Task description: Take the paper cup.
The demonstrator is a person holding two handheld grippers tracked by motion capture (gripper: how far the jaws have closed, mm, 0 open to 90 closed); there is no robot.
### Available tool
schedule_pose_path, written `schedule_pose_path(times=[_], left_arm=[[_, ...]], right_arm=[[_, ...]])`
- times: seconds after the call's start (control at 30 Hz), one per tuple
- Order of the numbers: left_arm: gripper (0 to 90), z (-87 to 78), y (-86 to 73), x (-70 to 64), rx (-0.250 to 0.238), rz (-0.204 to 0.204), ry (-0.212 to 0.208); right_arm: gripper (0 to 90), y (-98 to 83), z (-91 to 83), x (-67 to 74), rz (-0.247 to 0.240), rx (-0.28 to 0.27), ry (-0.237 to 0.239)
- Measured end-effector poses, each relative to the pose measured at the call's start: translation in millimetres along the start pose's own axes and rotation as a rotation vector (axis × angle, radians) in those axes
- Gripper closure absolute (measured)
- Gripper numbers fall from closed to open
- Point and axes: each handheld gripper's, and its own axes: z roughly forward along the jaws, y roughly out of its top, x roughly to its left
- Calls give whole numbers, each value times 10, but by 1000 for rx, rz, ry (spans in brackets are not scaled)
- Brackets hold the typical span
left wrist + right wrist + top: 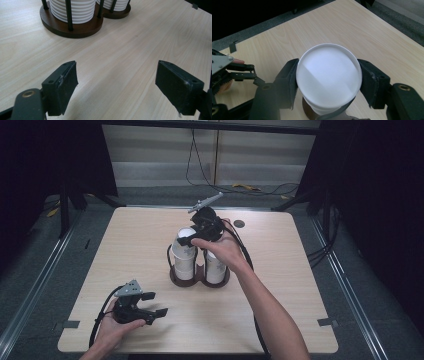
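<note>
High view: a person stands at a pale wooden table (pixel 125 245) with a gripper in each hand. At its middle sits a dark holder (pixel 200 279) with two stacks of white paper cups. The right gripper (pixel 196 237) is at the top of the left stack (pixel 184 257), its jaws closed on the top cup (pixel 329 75), one pad on each side just under the rim, as the right gripper view shows from above. The left gripper (pixel 155 306) rests low near the front edge, well apart from the holder, jaws wide with nothing between them. My reading is that the cup is grasped but not yet lifted free, so pulling it off and setting it down remain. The hand covers the top of the right stack (pixel 215 267), and whether the cup has begun to separate cannot be made out.
</note>
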Motion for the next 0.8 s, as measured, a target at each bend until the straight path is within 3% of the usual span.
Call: schedule_pose_path(times=[0.37, 0.5, 0.67, 0.8], left_arm=[[170, 36, 22, 5, 9, -10, -6], [171, 65, 54, 19, 18, -4, 0], [168, 43, 139, -19, -28, 5, -2], [186, 28, 205, -38, -73, 8, 0]], right_arm=[[383, -61, -94, 37, 5, -46, 6], [383, -96, -163, 0, 32, -79, 26], [384, -147, -229, 8, 28, -84, 24], [383, -151, -335, 47, 20, -120, 35]])
